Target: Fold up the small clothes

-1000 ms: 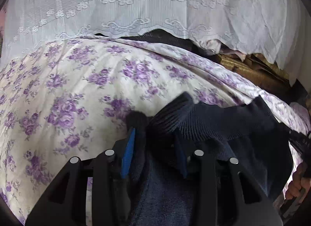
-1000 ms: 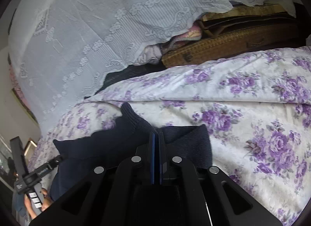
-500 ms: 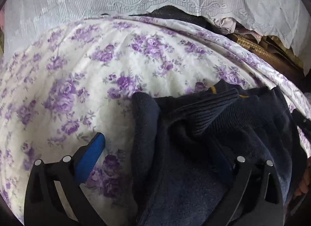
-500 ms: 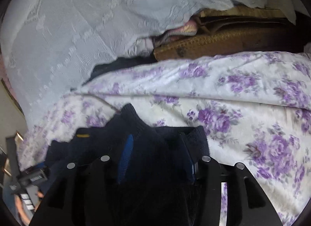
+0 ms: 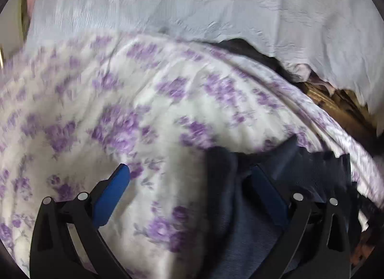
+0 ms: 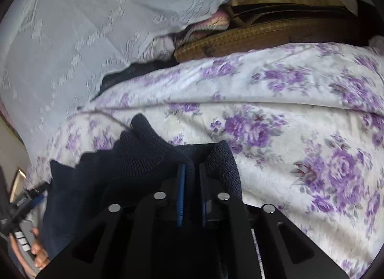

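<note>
The left wrist view shows the left gripper [image 5: 189,180] released, its 2 blue pads spread wide: one pad [image 5: 110,197] hangs over the floral bedsheet [image 5: 120,115], the other [image 5: 268,197] over the dark navy garment [image 5: 242,235], with nothing pinched between them. The right wrist view shows the right gripper [image 6: 191,178], whose jaws have just been closing; they stand nearly together with a fold of the garment [image 6: 134,158] between the blue pads [image 6: 181,195], apparently clenched on it. Only this view shows the ribbed cuff [image 6: 146,134] at the garment's far edge and, at the far left, a hand [image 6: 38,252] on a black handle. The garment lies bunched on the near part of the bedsheet. Both views show a white lace cloth [image 6: 84,26] at the far side and a woven brown case [image 6: 264,36] half under it; the contents of the case cannot be determined.
</note>
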Action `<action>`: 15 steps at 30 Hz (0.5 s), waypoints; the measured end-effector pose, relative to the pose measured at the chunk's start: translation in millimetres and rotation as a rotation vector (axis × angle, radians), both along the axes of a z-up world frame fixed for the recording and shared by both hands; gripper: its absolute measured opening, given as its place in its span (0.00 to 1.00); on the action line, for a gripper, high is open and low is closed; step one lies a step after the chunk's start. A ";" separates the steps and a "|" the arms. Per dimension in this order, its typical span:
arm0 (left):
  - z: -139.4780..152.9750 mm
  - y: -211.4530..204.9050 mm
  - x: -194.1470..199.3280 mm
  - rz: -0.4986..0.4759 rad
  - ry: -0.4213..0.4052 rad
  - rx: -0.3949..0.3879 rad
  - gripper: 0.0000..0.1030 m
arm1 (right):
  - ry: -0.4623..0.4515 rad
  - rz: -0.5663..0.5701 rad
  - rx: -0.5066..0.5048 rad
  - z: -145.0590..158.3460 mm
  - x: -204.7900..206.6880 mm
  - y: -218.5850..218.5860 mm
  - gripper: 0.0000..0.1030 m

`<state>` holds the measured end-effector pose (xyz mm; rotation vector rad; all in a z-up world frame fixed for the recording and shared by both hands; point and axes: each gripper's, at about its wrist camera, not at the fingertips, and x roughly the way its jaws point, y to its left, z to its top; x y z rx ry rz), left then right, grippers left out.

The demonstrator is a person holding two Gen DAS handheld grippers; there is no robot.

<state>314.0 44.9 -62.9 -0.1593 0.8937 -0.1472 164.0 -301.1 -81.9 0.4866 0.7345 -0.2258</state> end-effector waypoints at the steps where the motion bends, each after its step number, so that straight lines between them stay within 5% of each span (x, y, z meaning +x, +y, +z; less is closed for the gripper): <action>1: -7.9 6.5 5.5 0.022 0.042 -0.020 0.95 | -0.011 -0.015 -0.009 3.0 -3.7 1.5 0.14; 5: 5.7 4.0 -5.8 0.014 -0.026 -0.006 0.95 | -0.136 0.004 -0.133 31.7 -18.7 26.9 0.16; 9: 17.8 -30.2 -23.9 -0.152 -0.089 0.036 0.95 | -0.208 0.146 -0.138 45.7 -21.6 60.0 0.18; 11: 8.3 -49.2 -22.7 -0.198 -0.063 0.103 0.95 | -0.163 0.227 -0.151 38.4 -13.1 76.4 0.23; 13: -16.2 -62.8 -12.6 -0.178 0.012 0.261 0.96 | -0.036 0.255 -0.175 17.8 3.7 82.8 0.32; 14: -21.6 -59.6 -7.5 -0.167 0.042 0.236 0.96 | 0.055 0.237 -0.171 -0.1 13.1 77.0 0.31; 15: -17.6 -52.8 -7.2 -0.144 0.045 0.200 0.96 | 0.049 0.233 -0.095 -6.0 14.3 65.5 0.31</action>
